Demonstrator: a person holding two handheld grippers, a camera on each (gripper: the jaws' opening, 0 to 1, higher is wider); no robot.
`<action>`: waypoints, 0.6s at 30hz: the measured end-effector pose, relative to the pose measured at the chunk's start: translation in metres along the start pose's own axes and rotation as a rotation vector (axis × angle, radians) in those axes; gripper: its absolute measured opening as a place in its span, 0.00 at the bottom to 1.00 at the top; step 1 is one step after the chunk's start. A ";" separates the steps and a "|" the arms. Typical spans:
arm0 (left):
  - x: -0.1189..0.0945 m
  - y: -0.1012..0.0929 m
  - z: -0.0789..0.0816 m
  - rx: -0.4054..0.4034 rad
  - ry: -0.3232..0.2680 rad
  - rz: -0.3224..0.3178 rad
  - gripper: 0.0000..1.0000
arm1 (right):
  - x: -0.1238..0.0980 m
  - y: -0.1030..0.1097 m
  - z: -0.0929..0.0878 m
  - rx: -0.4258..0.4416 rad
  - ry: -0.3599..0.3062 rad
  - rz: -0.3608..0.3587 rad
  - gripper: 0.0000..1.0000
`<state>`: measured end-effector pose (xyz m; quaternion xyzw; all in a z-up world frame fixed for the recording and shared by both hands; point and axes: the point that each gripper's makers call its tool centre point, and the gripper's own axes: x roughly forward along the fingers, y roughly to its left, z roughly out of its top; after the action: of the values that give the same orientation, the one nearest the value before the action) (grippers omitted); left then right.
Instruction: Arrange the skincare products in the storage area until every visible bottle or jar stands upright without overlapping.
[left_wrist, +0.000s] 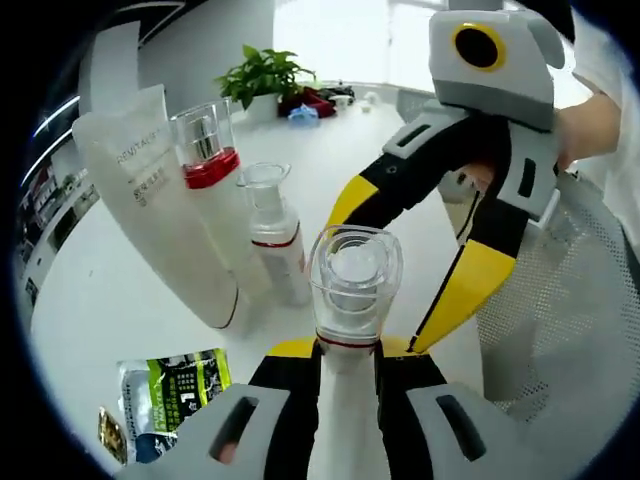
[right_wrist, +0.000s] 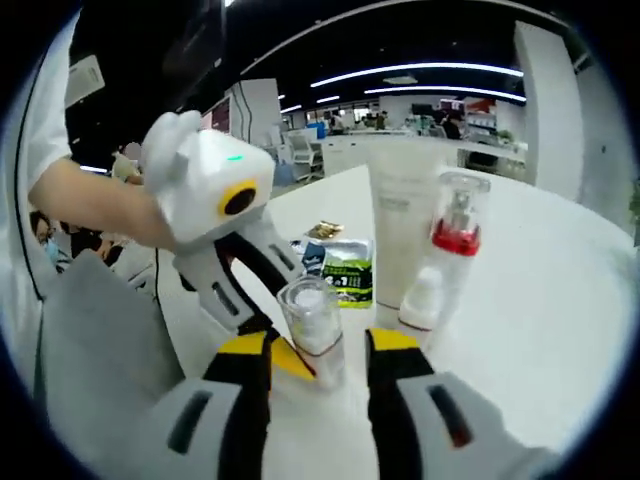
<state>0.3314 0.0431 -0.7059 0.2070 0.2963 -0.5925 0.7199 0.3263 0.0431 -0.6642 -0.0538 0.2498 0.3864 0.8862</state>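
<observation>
While the white surface (left_wrist: 120, 290) spreads wide under everything, the tall white tube (left_wrist: 150, 200) stands on its cap at the back, with the red-collared pump bottle (left_wrist: 215, 190) just beside it and a smaller clear-capped pump bottle (left_wrist: 272, 235) in front. Left gripper (left_wrist: 345, 365) — its jaws are clamped on the neck of a clear-capped white bottle (left_wrist: 352, 285), held upright. Right gripper (right_wrist: 318, 345) has its jaws spread apart, either side of that same bottle — I cannot tell if they touch it. A green sachet (left_wrist: 180, 385) lies flat on the surface nearby, a mesh basket (left_wrist: 560, 300) alongside.
</observation>
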 end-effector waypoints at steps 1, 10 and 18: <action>0.000 0.001 0.001 -0.001 -0.001 0.001 0.17 | -0.001 -0.002 -0.001 0.006 0.000 -0.006 0.40; 0.006 0.022 0.008 -0.005 -0.011 0.017 0.17 | -0.015 -0.017 -0.016 0.042 0.025 -0.054 0.47; 0.013 0.037 0.017 -0.017 -0.032 0.039 0.17 | -0.022 -0.024 -0.024 0.062 0.041 -0.079 0.49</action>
<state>0.3726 0.0298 -0.7040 0.1970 0.2857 -0.5790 0.7378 0.3206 0.0048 -0.6768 -0.0439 0.2774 0.3418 0.8968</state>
